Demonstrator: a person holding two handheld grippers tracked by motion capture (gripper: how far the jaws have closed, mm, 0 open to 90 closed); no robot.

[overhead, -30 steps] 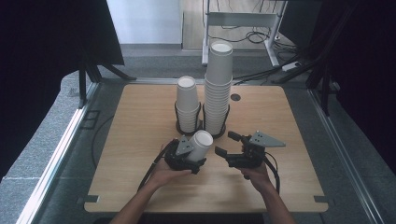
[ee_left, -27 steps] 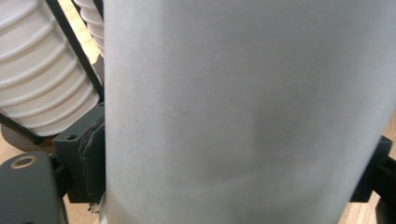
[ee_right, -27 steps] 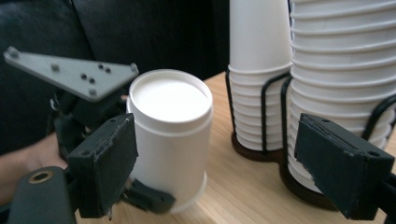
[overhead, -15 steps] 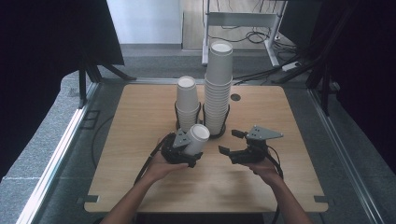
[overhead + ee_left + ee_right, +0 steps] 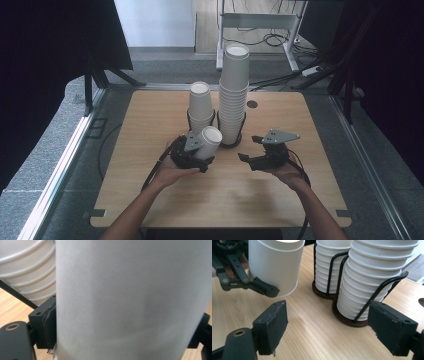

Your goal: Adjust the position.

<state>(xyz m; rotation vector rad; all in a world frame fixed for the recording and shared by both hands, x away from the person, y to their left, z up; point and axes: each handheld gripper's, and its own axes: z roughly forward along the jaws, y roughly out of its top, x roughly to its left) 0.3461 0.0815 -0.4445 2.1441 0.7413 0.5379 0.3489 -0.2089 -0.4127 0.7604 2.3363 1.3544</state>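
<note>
Step in hand: a single paper cup (image 5: 207,142) is carried clear of the table (image 5: 150,130), seemingly on its way to or from the stacks in the wire cup holder (image 5: 231,142); which of the two I cannot tell
Left gripper (image 5: 192,152): clamped on the cup's lower wall, a black pad pressing each side in the left gripper view, the cup tilted with its mouth up and toward the holder
Cup's place: just in front of the holder, near its short stack (image 5: 201,106), apart from it and off the wood
Right gripper (image 5: 329,327): empty, jaws standing wide after just easing a little closer together, nothing between them; it sits to the right of the holder's front, aimed at the base of the tall stack (image 5: 234,92)
Grip advice: hold the squeeze light, since the thin paper wall will dent; the low hold lets the mouth swing, so move slowly
Alignment: if the cup is to nest, bring it upright and centred over the short stack's open rim before lowering; a tilted entry would catch the rim and rock the stack
Use of the free gripper: it could steady the holder or the tall stack at its lower cups, away from the wire loops
Risk: the tall stack leans on a slim wire; a knock from either hand could topple it
</note>
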